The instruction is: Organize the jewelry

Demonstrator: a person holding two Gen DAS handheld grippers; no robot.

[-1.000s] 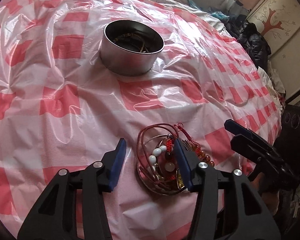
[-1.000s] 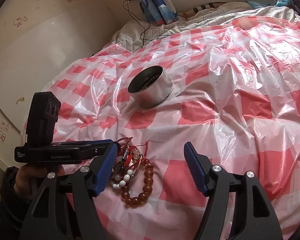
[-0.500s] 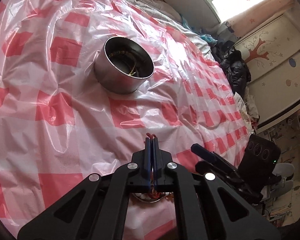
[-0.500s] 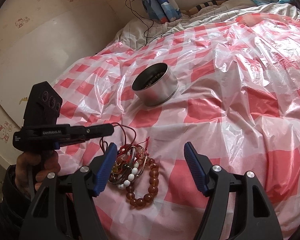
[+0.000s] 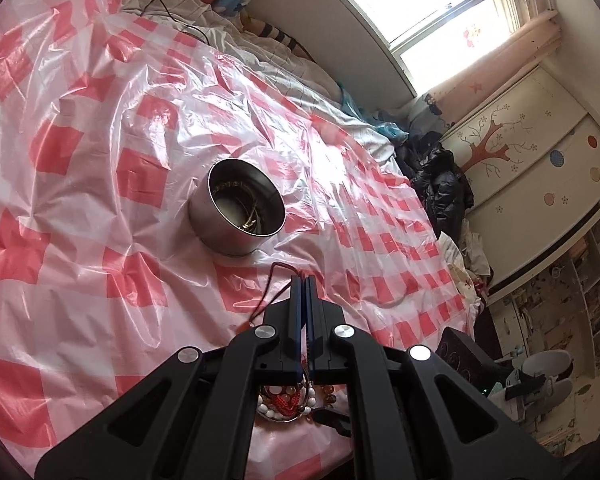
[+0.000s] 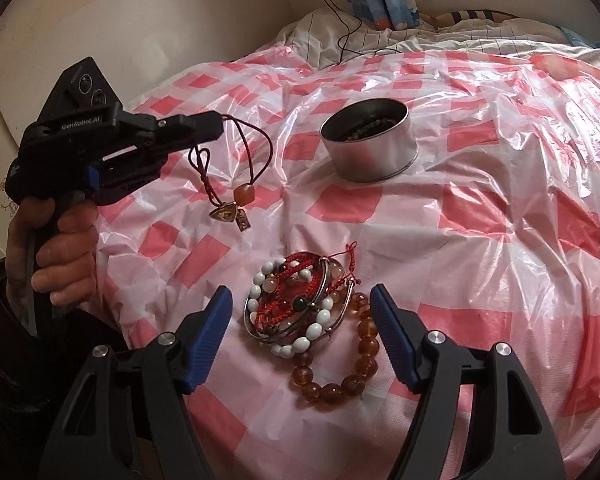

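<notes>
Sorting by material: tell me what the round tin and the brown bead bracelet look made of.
Round tin: looks like brushed metal, with a dull silver wall and a dark inside. Brown bead bracelet: translucent amber beads with glossy highlights, possibly resin, glass or amber; the pictures cannot settle which.

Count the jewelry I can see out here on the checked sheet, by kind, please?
Cord necklace with pendants, hanging from the left gripper: 1
Amber bead bracelet: 1
White bead bracelet: 1
Silver bangle: 1
Red cord bracelets, tangled: cannot tell
Total: at least 5
</notes>
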